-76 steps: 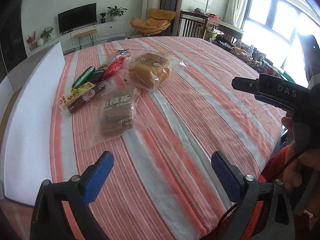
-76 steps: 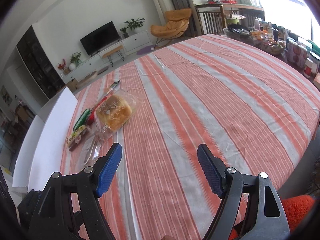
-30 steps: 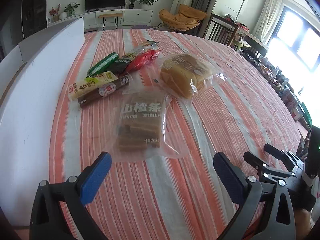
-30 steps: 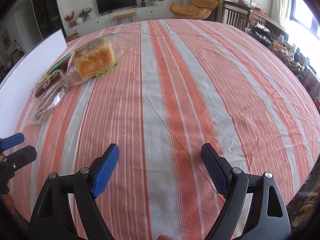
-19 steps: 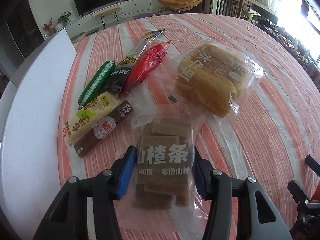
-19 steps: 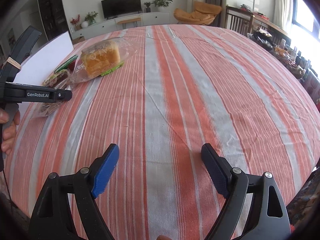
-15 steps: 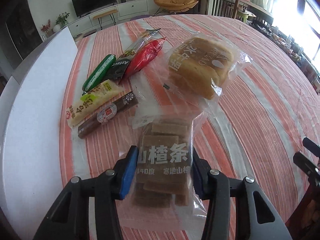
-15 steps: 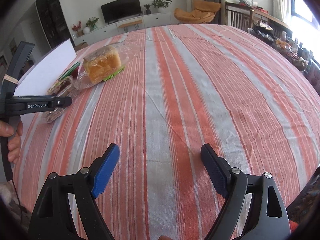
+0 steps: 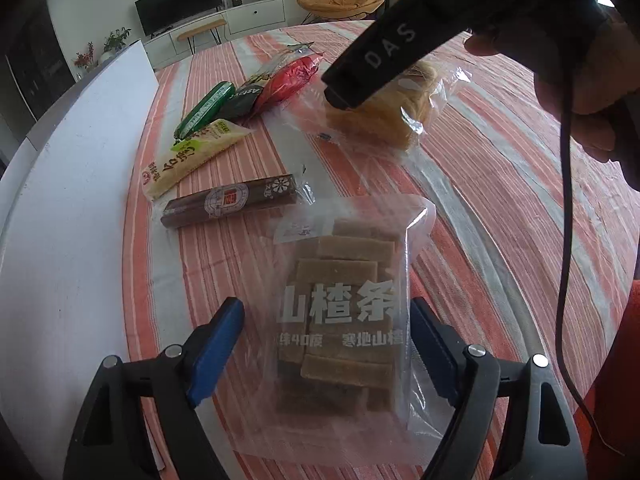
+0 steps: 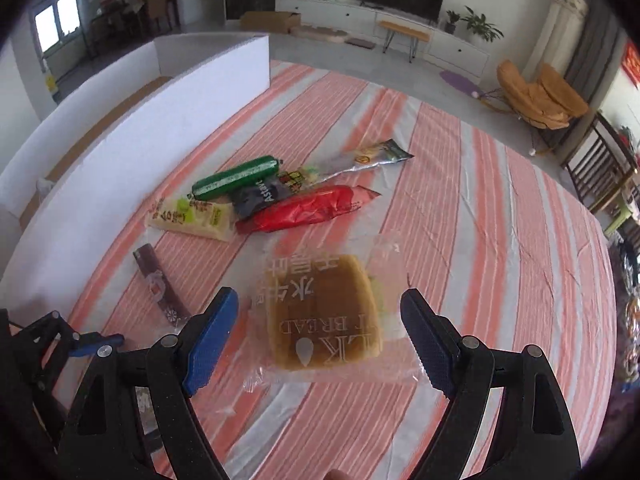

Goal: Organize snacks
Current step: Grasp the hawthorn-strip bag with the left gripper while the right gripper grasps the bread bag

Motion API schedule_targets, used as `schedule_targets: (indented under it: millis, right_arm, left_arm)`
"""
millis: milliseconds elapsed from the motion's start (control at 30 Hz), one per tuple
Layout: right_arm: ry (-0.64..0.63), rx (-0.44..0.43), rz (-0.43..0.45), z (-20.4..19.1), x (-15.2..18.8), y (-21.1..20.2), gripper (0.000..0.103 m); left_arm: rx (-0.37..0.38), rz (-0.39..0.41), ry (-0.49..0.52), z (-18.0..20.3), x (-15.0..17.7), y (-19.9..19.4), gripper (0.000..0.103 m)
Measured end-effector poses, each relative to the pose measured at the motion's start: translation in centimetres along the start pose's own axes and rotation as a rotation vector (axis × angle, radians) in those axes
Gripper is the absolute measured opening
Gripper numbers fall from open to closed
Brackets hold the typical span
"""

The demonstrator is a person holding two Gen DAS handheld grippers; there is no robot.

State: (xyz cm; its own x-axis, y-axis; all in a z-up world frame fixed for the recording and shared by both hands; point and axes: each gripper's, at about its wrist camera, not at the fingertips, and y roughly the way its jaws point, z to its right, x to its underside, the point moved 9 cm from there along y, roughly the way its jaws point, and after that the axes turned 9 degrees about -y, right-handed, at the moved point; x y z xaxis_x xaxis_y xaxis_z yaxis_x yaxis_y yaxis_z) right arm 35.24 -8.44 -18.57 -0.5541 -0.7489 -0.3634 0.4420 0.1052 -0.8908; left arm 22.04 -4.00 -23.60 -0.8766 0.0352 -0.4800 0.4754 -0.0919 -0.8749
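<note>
The left tongs (image 9: 324,344), jaws just widened, straddle the clear bag of brown strips (image 9: 344,312) without pressing it. The right tongs (image 10: 320,336) gape over the bagged bread (image 10: 324,316). Sausages (image 10: 236,178) crowd the white board's (image 10: 160,136) edge; open striped worktop (image 10: 500,240) lies rightward.

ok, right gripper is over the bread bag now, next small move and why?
Probably lower the right gripper and close. Its jaws stand open either side of the bread bag, which lies flat on the striped cloth with neither pad touching it.
</note>
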Motion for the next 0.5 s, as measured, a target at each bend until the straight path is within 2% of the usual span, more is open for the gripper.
schedule_targets:
  millis: [33,67,133,233,300,367,433,500]
  right_arm:
    - [-0.013,0.030,-0.058,0.0,0.3,1.7,0.086]
    - [-0.017,0.043,-0.086,-0.1,0.5,2.8,0.095]
    - [0.017,0.039,-0.114,-0.2,1.1,3.9,0.098]
    - [0.098,0.002,-0.125,0.5,1.9,3.8,0.098]
    - [0.164,-0.032,-0.123,1.4,3.0,3.5,0.098]
    - [0.259,-0.076,-0.120,2.2,4.6,3.0,0.096]
    - [0.329,-0.121,-0.123,2.6,6.7,2.4,0.094]
    - [0.359,-0.120,-0.110,3.0,8.8,1.4,0.085]
  left_arm:
    - [0.003,-0.007,-0.012,-0.2,-0.1,0.2,0.087]
    - [0.005,-0.013,-0.026,-0.4,-0.2,0.4,0.091]
    - [-0.008,-0.015,-0.048,-0.9,-0.4,0.7,0.097]
    - [-0.012,-0.012,-0.053,-1.0,-0.7,0.9,0.100]
    - [-0.002,-0.011,-0.046,-1.0,-0.8,0.9,0.098]
    - [0.026,0.021,-0.016,-0.5,-0.8,0.2,0.073]
    - [0.049,0.030,-0.002,-0.3,-0.6,-0.2,0.060]
    - [0.052,0.039,0.003,-0.1,-0.3,-0.6,0.055]
